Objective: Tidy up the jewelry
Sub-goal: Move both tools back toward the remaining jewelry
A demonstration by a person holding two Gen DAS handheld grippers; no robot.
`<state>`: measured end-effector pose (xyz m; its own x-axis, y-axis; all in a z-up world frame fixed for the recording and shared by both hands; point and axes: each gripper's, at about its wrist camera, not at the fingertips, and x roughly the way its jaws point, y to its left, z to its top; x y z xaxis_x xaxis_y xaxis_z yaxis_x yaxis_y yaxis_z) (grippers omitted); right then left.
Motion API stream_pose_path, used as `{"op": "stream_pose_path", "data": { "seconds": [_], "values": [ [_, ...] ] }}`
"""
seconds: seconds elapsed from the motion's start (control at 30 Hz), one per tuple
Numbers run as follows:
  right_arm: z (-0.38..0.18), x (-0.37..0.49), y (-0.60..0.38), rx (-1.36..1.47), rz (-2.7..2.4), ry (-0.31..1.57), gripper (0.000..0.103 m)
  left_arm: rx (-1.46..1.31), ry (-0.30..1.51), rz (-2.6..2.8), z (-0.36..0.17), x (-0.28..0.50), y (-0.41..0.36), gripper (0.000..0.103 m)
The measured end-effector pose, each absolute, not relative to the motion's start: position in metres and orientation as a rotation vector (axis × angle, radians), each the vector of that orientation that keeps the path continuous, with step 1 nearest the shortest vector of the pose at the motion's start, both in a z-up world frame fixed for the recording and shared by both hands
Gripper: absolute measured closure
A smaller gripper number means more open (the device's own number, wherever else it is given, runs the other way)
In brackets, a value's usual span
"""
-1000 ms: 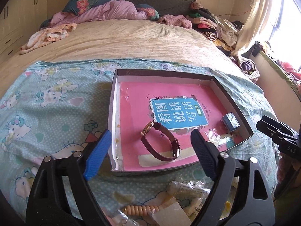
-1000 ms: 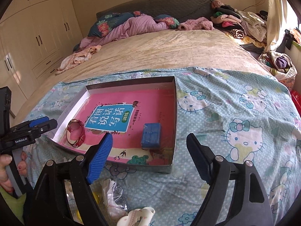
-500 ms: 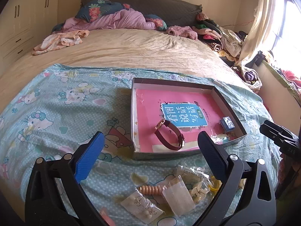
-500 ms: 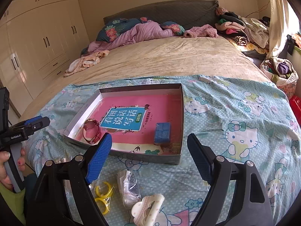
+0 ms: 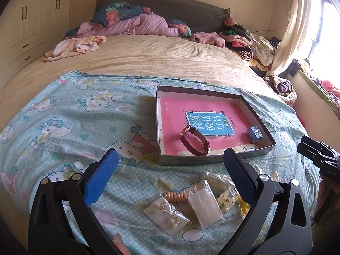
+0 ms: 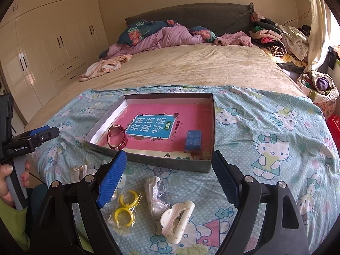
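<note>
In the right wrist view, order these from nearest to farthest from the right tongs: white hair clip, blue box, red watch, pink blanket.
1. White hair clip: on the sheet, low between the right tongs.
2. Blue box: in the tray's near right corner.
3. Red watch: in the tray's left part, near its front wall.
4. Pink blanket: at the headboard, far end.

A wide bed (image 6: 191, 68) with a tan cover fills the room, a dark padded headboard (image 6: 191, 17) at its far end, cream wardrobes (image 6: 53, 42) along its left side, and a sunlit curtained window (image 5: 318, 21) to its right.
</note>
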<state>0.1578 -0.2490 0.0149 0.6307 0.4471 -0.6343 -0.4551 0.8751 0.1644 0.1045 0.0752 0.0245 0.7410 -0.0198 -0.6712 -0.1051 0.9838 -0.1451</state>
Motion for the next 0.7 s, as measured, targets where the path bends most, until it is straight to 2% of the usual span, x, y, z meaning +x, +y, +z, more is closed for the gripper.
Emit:
{"op": "stream_pose_path", "data": {
  "seconds": [0.7],
  "values": [
    [-0.008, 0.126, -0.256, -0.022, 0.520, 0.801, 0.022, -0.143, 0.800, 0.071, 0.001, 0.072, 0.072, 0.010]
  ]
}}
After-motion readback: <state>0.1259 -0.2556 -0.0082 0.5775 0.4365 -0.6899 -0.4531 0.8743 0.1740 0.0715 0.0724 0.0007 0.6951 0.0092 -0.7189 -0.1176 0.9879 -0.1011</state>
